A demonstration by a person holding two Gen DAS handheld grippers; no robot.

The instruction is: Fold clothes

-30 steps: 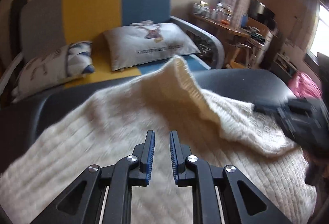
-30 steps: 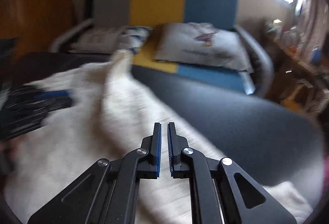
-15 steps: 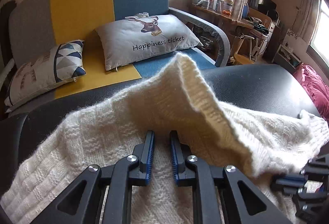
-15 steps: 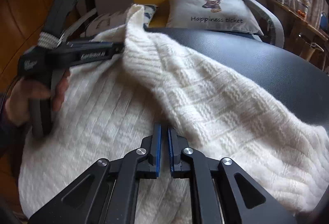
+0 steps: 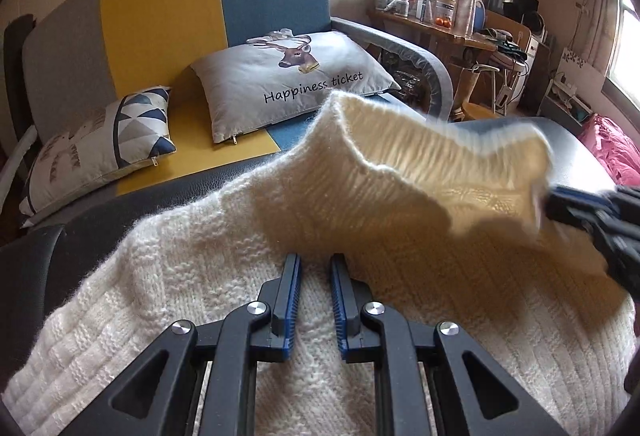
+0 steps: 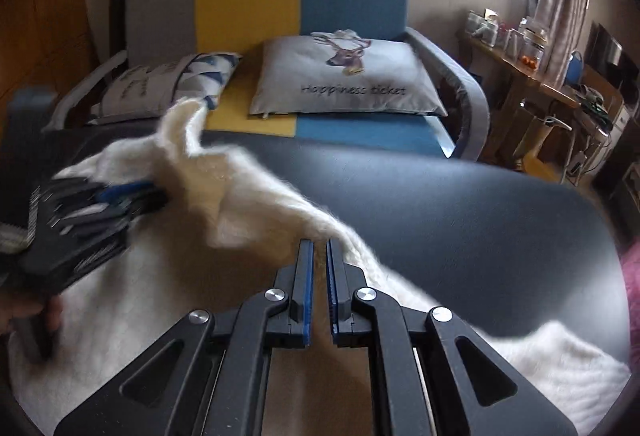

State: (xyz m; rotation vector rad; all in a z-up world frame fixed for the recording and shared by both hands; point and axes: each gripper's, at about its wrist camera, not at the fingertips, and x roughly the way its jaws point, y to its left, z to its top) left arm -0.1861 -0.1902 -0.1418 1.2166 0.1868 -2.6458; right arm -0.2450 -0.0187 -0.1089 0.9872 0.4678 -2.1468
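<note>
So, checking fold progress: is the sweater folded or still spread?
Partly folded: the sweater lies spread, one edge lifted over it.

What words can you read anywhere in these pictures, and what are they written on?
"Happiness ticket": on the grey deer pillow lying on the sofa; sharp in the left wrist view, softer in the right wrist view.
Dark marks on the triangle-patterned pillow: too blurred to read.
Jars and boxes on the wooden side table: too small to read.
The white sweater shows no text.

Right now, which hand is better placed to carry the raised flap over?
Probably right: the right gripper pinches the sweater at its lifted edge; the left gripper rests on flat knit, jaws apart.
</note>
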